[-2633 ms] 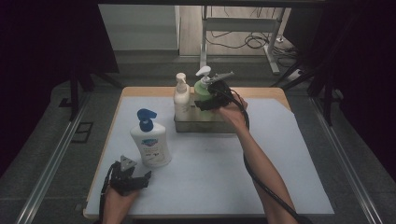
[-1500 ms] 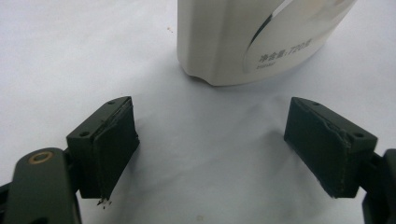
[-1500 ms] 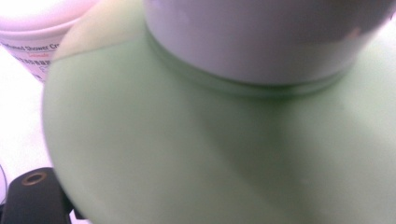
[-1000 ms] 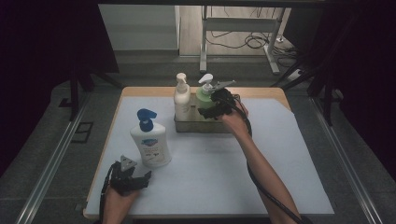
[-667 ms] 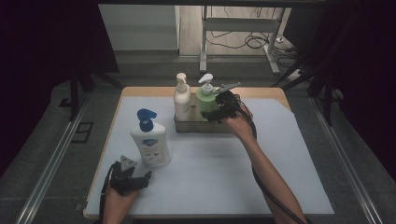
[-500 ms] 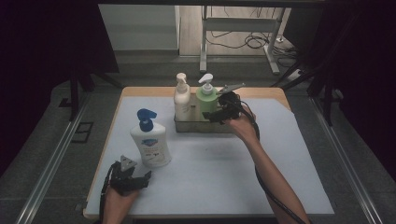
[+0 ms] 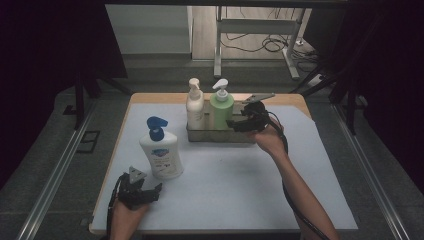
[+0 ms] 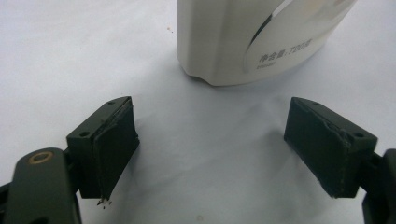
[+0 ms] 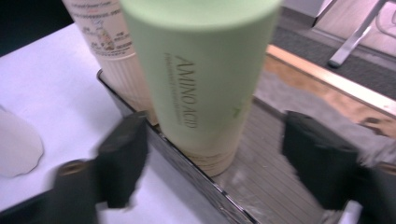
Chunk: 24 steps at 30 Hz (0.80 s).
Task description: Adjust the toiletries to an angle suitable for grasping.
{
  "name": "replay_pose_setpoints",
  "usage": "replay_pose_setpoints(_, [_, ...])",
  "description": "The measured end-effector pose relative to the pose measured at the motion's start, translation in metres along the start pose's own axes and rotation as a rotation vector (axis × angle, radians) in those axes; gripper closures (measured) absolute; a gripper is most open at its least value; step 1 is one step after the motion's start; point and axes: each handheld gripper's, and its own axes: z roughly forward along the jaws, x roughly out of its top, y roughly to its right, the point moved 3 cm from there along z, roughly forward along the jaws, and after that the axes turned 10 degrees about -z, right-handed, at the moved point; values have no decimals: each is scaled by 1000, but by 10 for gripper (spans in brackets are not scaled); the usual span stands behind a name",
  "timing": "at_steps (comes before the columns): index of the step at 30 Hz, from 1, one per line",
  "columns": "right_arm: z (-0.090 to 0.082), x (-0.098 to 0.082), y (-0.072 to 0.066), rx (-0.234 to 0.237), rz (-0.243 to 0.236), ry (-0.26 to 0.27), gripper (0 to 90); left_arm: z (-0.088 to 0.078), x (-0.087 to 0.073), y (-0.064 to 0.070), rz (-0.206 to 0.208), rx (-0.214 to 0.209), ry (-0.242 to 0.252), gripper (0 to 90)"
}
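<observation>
Cream pump bottle (image 7: pixel 194 104): upright at the left end of the tray, far centre.
White bottle with blue pump (image 7: pixel 160 149): upright, near left.
White mat (image 7: pixel 235 185): covers the tabletop.
Metal stand (image 7: pixel 260 31): floor, far side.

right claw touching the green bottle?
Apart. The right gripper view shows the green bottle standing in the tray with a clear gap to each pad of the right claw, whose jaws have just been closing.
</observation>
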Motion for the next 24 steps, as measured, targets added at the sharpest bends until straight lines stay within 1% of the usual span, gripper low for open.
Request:
replay_pose_setpoints(3, [-5,-3,3,-2,13,18,401,0,0,0,0,-1,-1,166])
replay_pose_setpoints(4, [-6,-4,4,1,9,16,439,0,0,0,0,0,0,167])
replay_pose_setpoints(5, [-7,-5,5,-3,5,10,450,0,0,0,0,0,-1,167])
replay_pose_setpoints(7, [-8,-6,7,-10,2,11,514,0,0,0,0,-1,-1,167])
replay_pose_setpoints(9, [-8,-6,8,-16,6,9,557,0,0,0,0,0,0,167])
replay_pose_setpoints(11, [-6,-7,8,-15,7,-1,623,0,0,0,-1,0,0,167])
replay_pose_setpoints(13, [-4,-8,8,-22,3,-14,710,0,0,0,0,0,0,167])
replay_pose_setpoints(19, [7,-10,11,-32,8,-29,893,0,0,0,-1,0,-1,167])
replay_pose_setpoints(24, [18,-11,15,-43,23,-45,895,0,0,0,-1,0,0,166])
